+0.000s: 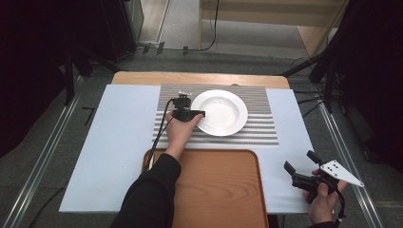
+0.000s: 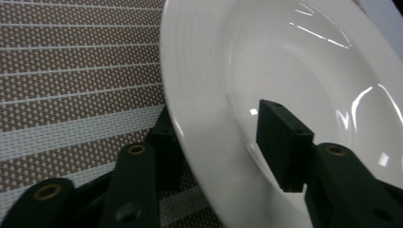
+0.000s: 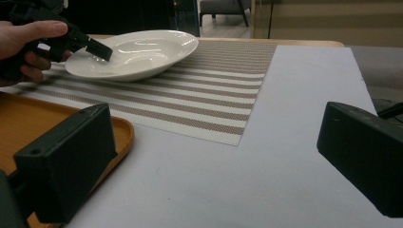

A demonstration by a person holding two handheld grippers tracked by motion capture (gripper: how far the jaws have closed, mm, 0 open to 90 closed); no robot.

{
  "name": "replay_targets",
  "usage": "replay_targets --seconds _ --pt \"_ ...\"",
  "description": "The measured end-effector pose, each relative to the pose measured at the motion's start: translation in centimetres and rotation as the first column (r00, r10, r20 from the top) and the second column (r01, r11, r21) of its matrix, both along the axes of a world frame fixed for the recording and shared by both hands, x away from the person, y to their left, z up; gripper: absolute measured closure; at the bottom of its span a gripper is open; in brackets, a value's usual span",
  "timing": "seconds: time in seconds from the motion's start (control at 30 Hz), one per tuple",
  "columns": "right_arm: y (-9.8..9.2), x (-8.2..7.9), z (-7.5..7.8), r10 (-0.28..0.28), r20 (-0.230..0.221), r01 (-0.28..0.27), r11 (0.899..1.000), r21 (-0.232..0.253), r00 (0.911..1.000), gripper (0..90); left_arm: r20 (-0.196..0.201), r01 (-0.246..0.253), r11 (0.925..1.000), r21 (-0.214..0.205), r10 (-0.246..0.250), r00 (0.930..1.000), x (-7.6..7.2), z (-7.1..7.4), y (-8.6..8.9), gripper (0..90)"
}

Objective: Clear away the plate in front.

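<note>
A white deep plate point(image 1: 223, 111) point(image 2: 285, 61) point(image 3: 138, 52) rests on a striped woven placemat point(image 1: 256, 130) point(image 2: 71, 71) point(image 3: 214, 90). My left gripper point(image 1: 197, 114) point(image 2: 221, 142) point(image 3: 95, 47) straddles the plate's left rim, with one jaw under the rim and the other above the inner slope. A gap still shows between the jaws and the rim, so the gripper reads as open. My right gripper point(image 1: 299, 161) point(image 3: 214, 156) hovers wide open over the white sheet at the table's front right, with nothing between its jaws.
A wooden tray point(image 1: 223, 190) point(image 3: 28, 118) lies at the front centre, just before the placemat. A pale sheet point(image 1: 109, 152) point(image 3: 294, 95) covers the table to the left and right. Dark stands and cables flank the table.
</note>
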State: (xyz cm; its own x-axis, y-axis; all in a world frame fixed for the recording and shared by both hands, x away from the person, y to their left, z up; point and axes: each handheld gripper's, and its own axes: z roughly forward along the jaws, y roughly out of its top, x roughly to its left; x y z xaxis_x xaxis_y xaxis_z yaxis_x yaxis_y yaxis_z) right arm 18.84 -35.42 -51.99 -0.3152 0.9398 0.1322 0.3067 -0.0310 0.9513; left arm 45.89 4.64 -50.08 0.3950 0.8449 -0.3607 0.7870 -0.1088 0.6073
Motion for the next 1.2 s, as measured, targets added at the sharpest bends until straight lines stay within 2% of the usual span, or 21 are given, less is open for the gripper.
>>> replay_targets --seconds 0.03,0.23,0.33,0.5,0.53,0.6,0.67,0.77,0.93,1.03,1.13,1.2 --pt "0.0 0.0 0.0 0.0 0.0 0.0 1.0 0.0 1.0 0.0 0.001 -0.001 1.0 0.006 0.001 1.0 0.0 0.0 0.0 57.3" --pt "0.0 0.0 0.0 0.0 0.0 0.0 1.0 0.001 1.0 0.0 -0.023 -0.004 1.0 -0.001 0.004 0.9997 0.0 0.2 0.1 58.6" --pt "0.0 0.1 0.0 -0.001 -0.002 0.001 1.0 0.001 1.0 0.0 0.007 0.016 0.9998 0.011 -0.016 0.9998 -0.4 0.6 0.1 58.6" --pt "0.0 0.1 0.0 -0.002 -0.003 0.002 1.0 -0.001 1.0 0.0 0.013 0.051 0.9963 -0.07 -0.05 0.9987 -0.6 1.3 0.3 64.9" --pt "0.1 0.1 0.0 -0.002 -0.004 0.002 1.0 -0.001 1.0 0.0 0.005 0.081 0.9922 -0.095 -0.081 0.9967 -0.6 1.2 0.2 70.2" --pt "0.1 0.1 0.0 -0.002 -0.005 0.002 1.0 -0.002 1.0 0.0 0.02 0.104 0.9924 -0.066 -0.103 0.9945 -1.0 1.2 -0.3 72.0" --pt "0.1 0.1 0.0 -0.003 -0.005 0.003 1.0 -0.003 1.0 0.0 0.03 0.114 0.9901 -0.083 -0.112 0.9933 -1.1 1.3 -0.3 73.1" --pt "0.1 0.1 0.0 -0.002 -0.005 0.002 1.0 -0.003 1.0 0.0 0.037 0.106 0.991 -0.081 -0.103 0.9939 -1.3 1.5 -0.5 73.8" --pt "0.0 0.1 0.0 -0.002 -0.005 0.002 1.0 0.002 1.0 0.0 0.047 0.097 0.9857 -0.138 -0.091 0.9947 -1.4 1.9 -0.6 80.3" --pt "0.0 0.1 0.0 -0.002 -0.005 0.002 1.0 0.005 1.0 0.0 0.051 0.08 0.9868 -0.141 -0.074 0.996 -1.5 2.1 -0.9 81.1" --pt "0.0 0.1 0.0 -0.002 -0.005 0.002 1.0 0.003 1.0 0.0 0.047 0.057 0.9846 -0.165 -0.05 0.9977 -1.6 2.0 -0.7 81.9" --pt "0.0 0.1 0.0 -0.003 -0.004 0.003 1.0 0.004 1.0 0.0 0.063 0.05 0.9842 -0.17 -0.039 0.9973 -1.7 2.1 -0.6 82.2"
